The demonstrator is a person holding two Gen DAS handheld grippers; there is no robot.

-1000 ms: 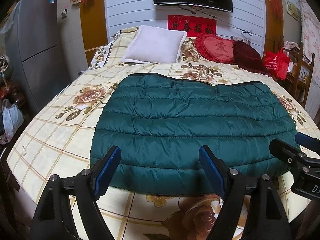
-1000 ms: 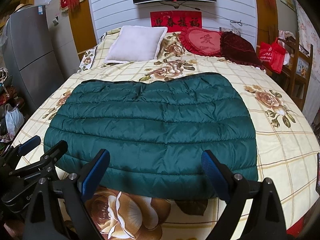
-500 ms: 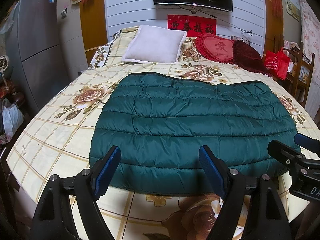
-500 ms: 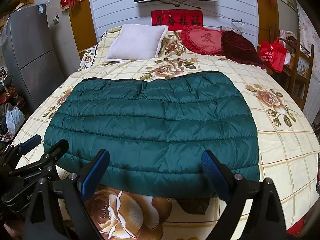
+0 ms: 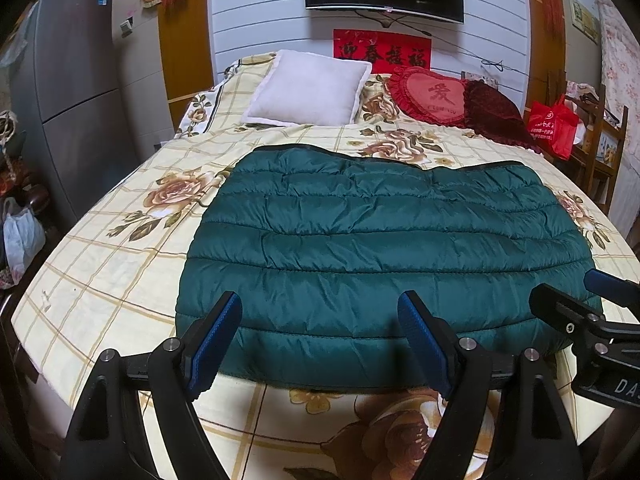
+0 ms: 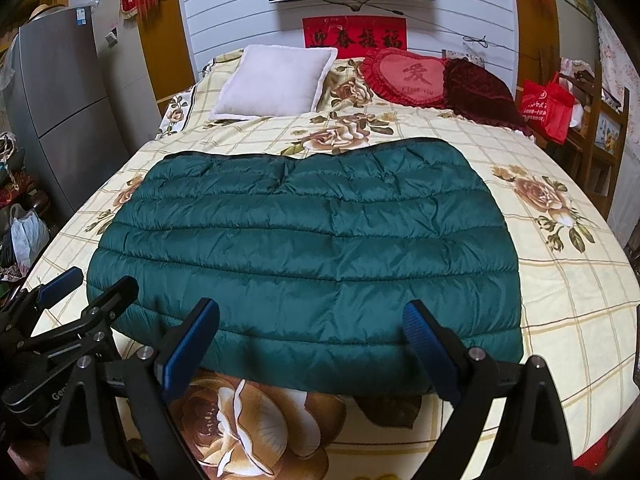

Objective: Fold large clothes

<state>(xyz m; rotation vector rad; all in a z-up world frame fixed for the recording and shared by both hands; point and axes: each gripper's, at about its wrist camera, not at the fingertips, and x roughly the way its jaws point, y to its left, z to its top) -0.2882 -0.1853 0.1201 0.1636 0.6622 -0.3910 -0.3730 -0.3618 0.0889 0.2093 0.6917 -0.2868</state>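
Observation:
A dark green quilted down garment (image 5: 384, 240) lies flat and folded on the floral bed sheet (image 5: 104, 264); it also shows in the right wrist view (image 6: 312, 248). My left gripper (image 5: 320, 324) is open and empty, hovering just above the garment's near edge toward its left. My right gripper (image 6: 312, 332) is open and empty above the near edge toward its right. Each gripper shows at the other view's side: the right one (image 5: 576, 304), the left one (image 6: 88, 284).
A white pillow (image 5: 308, 88), a red heart cushion (image 5: 432, 96) and a dark red cushion (image 5: 496, 112) lie at the bed's head. A grey fridge (image 5: 72, 92) stands left. A red bag (image 5: 554, 126) and wooden chair (image 5: 600, 136) stand right.
Both grippers have stayed open and almost still; the views have tilted down very slightly. The garment has not moved.

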